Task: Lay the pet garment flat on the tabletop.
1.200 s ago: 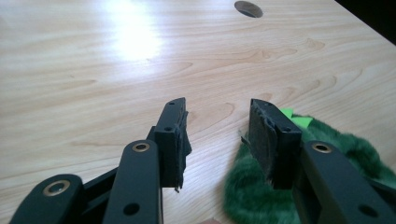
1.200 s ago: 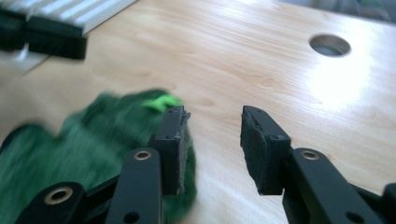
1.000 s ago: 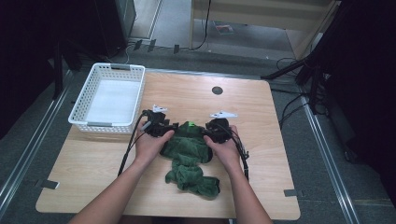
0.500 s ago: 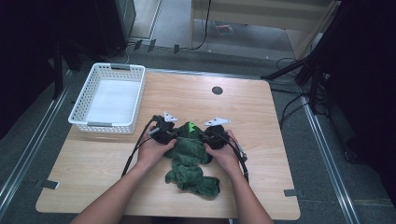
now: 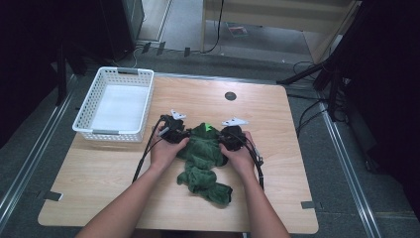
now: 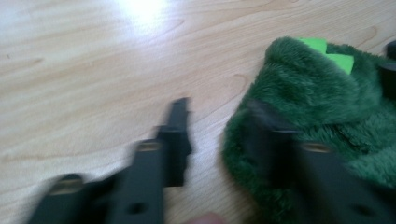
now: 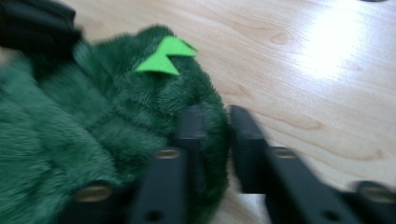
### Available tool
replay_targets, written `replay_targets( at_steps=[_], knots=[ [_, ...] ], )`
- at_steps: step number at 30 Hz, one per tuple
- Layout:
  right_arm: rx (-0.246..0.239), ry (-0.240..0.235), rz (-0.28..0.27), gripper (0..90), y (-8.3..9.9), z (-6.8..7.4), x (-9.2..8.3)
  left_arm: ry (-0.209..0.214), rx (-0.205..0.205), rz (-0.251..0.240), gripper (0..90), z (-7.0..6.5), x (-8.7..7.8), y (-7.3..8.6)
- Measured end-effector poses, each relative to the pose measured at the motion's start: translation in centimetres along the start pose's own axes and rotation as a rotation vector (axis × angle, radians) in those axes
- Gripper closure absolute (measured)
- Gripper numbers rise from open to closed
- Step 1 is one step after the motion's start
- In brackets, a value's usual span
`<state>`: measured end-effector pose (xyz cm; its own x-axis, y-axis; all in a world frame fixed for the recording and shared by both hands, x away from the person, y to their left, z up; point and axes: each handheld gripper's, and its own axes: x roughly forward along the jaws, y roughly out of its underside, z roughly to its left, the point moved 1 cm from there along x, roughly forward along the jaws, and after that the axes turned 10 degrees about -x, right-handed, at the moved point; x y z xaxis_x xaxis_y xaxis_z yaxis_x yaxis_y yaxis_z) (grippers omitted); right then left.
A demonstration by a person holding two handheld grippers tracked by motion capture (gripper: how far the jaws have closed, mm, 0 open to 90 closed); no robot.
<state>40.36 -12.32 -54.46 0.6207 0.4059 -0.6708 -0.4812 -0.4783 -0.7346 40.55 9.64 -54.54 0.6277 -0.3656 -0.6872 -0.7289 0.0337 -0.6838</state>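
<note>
A dark green fleece garment (image 5: 203, 158) lies crumpled on the wooden table (image 5: 297, 148), with a light green tag (image 5: 208, 127) at its far edge. My left gripper (image 5: 174, 131) is at the garment's top left corner and my right gripper (image 5: 231, 134) at its top right. In the left gripper view the jaws (image 6: 219, 112) have just been opening: one rests on bare wood, the other on the fleece (image 6: 327, 102), whose edge lies between them. In the right gripper view the jaws (image 7: 215, 116) have also just been opening, with the fleece's (image 7: 93, 116) edge loosely between them beside the tag (image 7: 163, 58).
A white plastic basket (image 5: 114, 131) stands at the table's far left, just left of my left gripper. A small black round hole (image 5: 230, 95) sits in the tabletop beyond the garment. Black cables trail from both grippers along the forearms.
My left gripper has come slightly inward to the garment's top left corner. The right hand has hardly shifted. The garment's far edge looks a little more bunched between the grippers.
</note>
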Motion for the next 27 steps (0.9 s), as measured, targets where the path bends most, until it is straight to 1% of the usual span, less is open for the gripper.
replay_targets(
  at_steps=[1, 2, 3, 4, 5, 6, 7, 8, 9, 10, 11, 12, 13, 14, 15, 16, 17, 18, 19, 20, 22, 23, 24, 25, 26, 27],
  knots=[
    [0.024, -0.007, -0.023, 63.1, 0.1, -0.2, -0.5, 0.028, -0.007, -0.006, 53.3, 0.2, -0.4, 0.0],
    [0.046, -0.009, -0.046, 60.5, 0.2, -0.5, -1.2, 0.028, -0.007, -0.006, 50.2, 0.2, -0.4, 0.0],
    [0.061, -0.01, -0.064, 58.2, 0.2, -0.6, -1.9, 0.082, -0.017, -0.022, 47.1, 0.3, -1.9, 0.1],
    [0.089, -0.016, -0.095, 57.9, 0.5, -0.9, -3.0, 0.089, -0.017, -0.038, 46.4, 0.2, -2.6, 0.2],
    [0.103, -0.016, -0.112, 58.2, 0.7, -0.9, -3.8, 0.102, -0.012, -0.057, 46.5, 0.1, -3.6, 0.6],
    [0.112, -0.014, -0.131, 58.8, 1.2, -0.8, -5.0, 0.12, -0.012, -0.058, 46.8, 0.1, -4.2, 0.9],
    [0.111, -0.017, -0.142, 59.4, 1.6, -0.6, -5.8, 0.139, -0.014, -0.057, 46.9, 0.0, -4.8, 1.3],
    [0.111, -0.017, -0.142, 59.4, 1.6, -0.6, -5.8, 0.139, -0.014, -0.057, 47.2, 0.0, -4.8, 1.3],
    [0.093, -0.046, -0.167, 61.6, 2.6, 0.0, -7.6, 0.169, -0.009, -0.051, 48.0, 0.0, -5.6, 2.4],
    [0.088, -0.06, -0.175, 63.2, 3.1, 0.4, -8.3, 0.177, -0.008, -0.064, 48.6, 0.0, -6.0, 3.0],
    [0.081, -0.079, -0.176, 64.7, 3.6, 0.9, -8.9, 0.189, -0.017, -0.068, 49.1, 0.2, -6.3, 3.5],
    [0.073, -0.097, -0.174, 65.6, 4.2, 1.3, -9.3, 0.198, -0.036, -0.07, 49.5, 0.4, -6.4, 4.0],
    [0.07, -0.118, -0.17, 66.7, 4.7, 1.8, -9.5, 0.203, -0.039, -0.066, 49.7, 0.6, -6.5, 4.4],
    [0.066, -0.135, -0.162, 67.6, 5.2, 2.2, -9.5, 0.197, -0.048, -0.059, 50.0, 0.7, -6.5, 4.8],
    [0.054, -0.15, -0.15, 67.3, 5.6, 2.7, -9.3, 0.196, -0.053, -0.056, 50.3, 0.8, -6.4, 5.1],
    [0.041, -0.154, -0.135, 66.5, 5.8, 2.9, -9.0, 0.193, -0.06, -0.044, 50.6, 0.8, -6.2, 5.4],
    [0.029, -0.14, -0.112, 65.9, 6.0, 3.2, -8.5, 0.195, -0.062, -0.032, 50.8, 0.8, -6.0, 5.6],
    [0.04, -0.137, -0.108, 65.2, 6.1, 3.3, -8.2, 0.195, -0.062, -0.032, 51.1, 0.8, -6.0, 5.6],
    [0.04, -0.137, -0.108, 65.2, 6.1, 3.3, -8.2, 0.195, -0.054, -0.019, 51.1, 0.8, -5.8, 5.8],
    [0.078, -0.16, -0.106, 63.2, 6.1, 3.3, -7.4, 0.2, -0.043, 0.008, 52.4, 0.6, -5.4, 6.1],
    [0.094, -0.181, -0.084, 63.8, 6.1, 3.4, -6.5, 0.207, -0.048, 0.01, 56.0, 0.4, -5.4, 6.2],
    [0.094, -0.181, -0.084, 63.8, 6.1, 3.4, -6.5, 0.207, -0.048, 0.01, 60.2, 0.4, -5.4, 6.2],
    [0.096, -0.19, -0.078, 73.5, 6.0, 3.8, -6.0, 0.237, -0.061, 0.018, 65.5, 0.5, -5.4, 6.1],
    [0.09, -0.191, -0.078, 77.0, 5.9, 3.8, -6.1, 0.237, -0.061, 0.018, 68.2, 0.5, -5.4, 6.1],
    [0.086, -0.179, -0.088, 80.8, 5.7, 3.8, -6.4, 0.27, -0.062, 0.027, 73.0, 0.6, -5.6, 6.1],
    [0.086, -0.179, -0.088, 80.8, 5.7, 3.8, -6.4, 0.288, -0.064, 0.03, 73.0, 0.7, -5.8, 6.0]
  ],
)
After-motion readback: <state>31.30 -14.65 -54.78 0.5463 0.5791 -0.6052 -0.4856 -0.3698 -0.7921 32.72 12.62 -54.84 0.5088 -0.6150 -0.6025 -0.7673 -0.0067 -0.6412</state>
